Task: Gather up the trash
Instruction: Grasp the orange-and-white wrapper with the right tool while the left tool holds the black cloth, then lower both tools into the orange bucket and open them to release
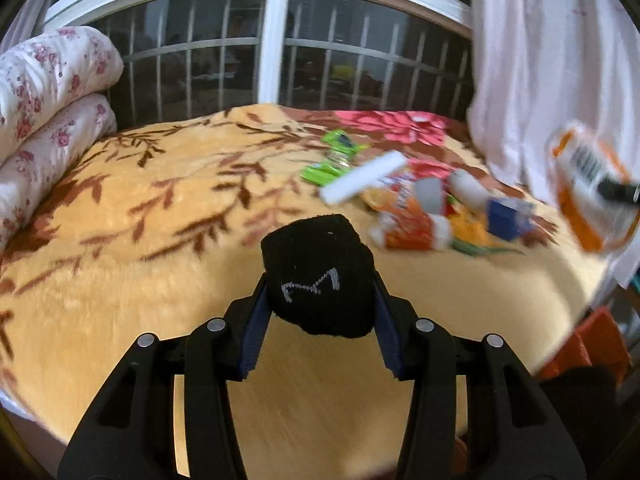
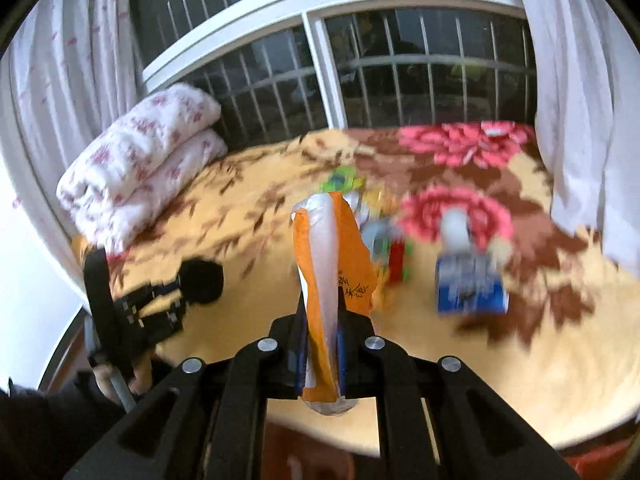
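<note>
My left gripper [image 1: 320, 282] is shut on a rolled black sock [image 1: 320, 256] and holds it just above the bed's near edge. My right gripper [image 2: 322, 308] is shut on an orange and white wrapper [image 2: 326, 248] that stands up between its fingers. The same wrapper [image 1: 588, 184] shows blurred at the right of the left wrist view. On the blanket beyond lie green wrappers [image 1: 332, 156], a white tube-shaped piece [image 1: 362, 176], red-orange packets [image 1: 404, 220] and a blue box [image 2: 470, 288]. The right wrist view shows the left gripper [image 2: 180, 292] with the sock [image 2: 202, 280] at the left.
A yellow blanket [image 1: 160, 240] with brown leaves and pink flowers covers the bed. A folded floral quilt [image 1: 48, 92] lies at its left. A barred window [image 1: 272, 40] stands behind and a white curtain [image 1: 540, 60] hangs at the right. Something orange [image 1: 580, 348] sits below the bed's right edge.
</note>
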A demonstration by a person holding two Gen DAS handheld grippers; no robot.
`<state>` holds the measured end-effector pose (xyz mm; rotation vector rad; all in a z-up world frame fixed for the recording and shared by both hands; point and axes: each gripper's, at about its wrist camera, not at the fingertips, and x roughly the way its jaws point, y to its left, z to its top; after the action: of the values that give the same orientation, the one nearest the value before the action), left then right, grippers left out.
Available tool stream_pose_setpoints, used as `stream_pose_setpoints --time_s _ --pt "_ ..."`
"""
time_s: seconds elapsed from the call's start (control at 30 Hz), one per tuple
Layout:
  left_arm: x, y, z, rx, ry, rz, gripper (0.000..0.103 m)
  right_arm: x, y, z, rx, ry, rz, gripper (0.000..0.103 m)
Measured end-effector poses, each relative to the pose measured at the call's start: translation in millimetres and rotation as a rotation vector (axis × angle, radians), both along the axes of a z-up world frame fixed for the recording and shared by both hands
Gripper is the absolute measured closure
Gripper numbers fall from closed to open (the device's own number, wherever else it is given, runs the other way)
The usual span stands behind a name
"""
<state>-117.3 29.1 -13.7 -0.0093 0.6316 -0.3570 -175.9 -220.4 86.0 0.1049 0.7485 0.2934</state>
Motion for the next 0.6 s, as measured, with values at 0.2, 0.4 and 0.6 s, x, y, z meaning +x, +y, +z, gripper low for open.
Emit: stream_pose_setpoints --time_s 0.2,0.4,0.6 --pt "-57 -12 -13 0.043 0.051 -0.093 0.057 -60 13 -45 0.049 0.067 0.024 0.092" --pt "-108 -32 -45 0.126 0.130 -0.226 0.057 -96 27 -95 0.119 0.187 0.061 0.092" --pt "-125 -56 -101 0.225 0.267 -0.311 0.057 -106 39 -172 0.189 0.356 0.027 0.092"
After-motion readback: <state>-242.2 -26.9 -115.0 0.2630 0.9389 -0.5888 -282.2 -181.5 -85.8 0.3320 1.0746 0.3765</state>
